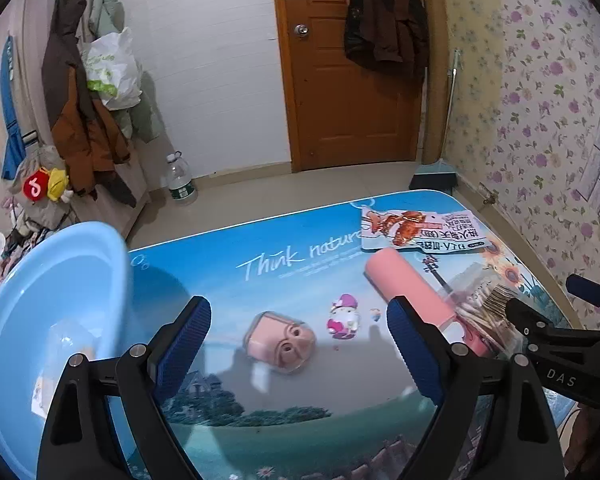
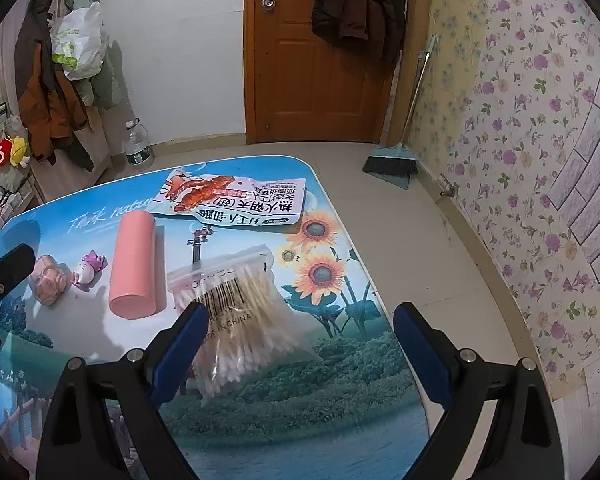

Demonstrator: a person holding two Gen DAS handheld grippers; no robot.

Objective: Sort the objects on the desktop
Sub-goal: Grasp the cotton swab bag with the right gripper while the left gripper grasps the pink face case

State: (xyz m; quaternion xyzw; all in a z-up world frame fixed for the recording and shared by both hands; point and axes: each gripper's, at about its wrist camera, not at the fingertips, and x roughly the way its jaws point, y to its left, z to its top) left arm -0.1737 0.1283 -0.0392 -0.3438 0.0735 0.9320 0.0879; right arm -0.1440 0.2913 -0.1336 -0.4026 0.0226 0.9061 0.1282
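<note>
On the picture-printed table [image 1: 228,240] lie a pink pig-face packet [image 1: 280,340], a small pink and purple figurine [image 1: 344,316], a pink roll [image 1: 412,292], a clear bag of cotton swabs [image 2: 240,312] and a snack packet [image 2: 236,198]. A light blue basin [image 1: 48,320] stands at the left with a clear packet inside. My left gripper [image 1: 300,356] is open and empty, above the pig-face packet. My right gripper [image 2: 300,356] is open and empty, with the swab bag under its left finger. The right gripper also shows in the left wrist view [image 1: 548,328].
The table's far and right edges drop to a tiled floor. A broom and dustpan [image 2: 392,164] lean at the floral wall. A water bottle [image 1: 180,178] stands on the floor by a coat rack. A wooden door [image 1: 348,80] is behind.
</note>
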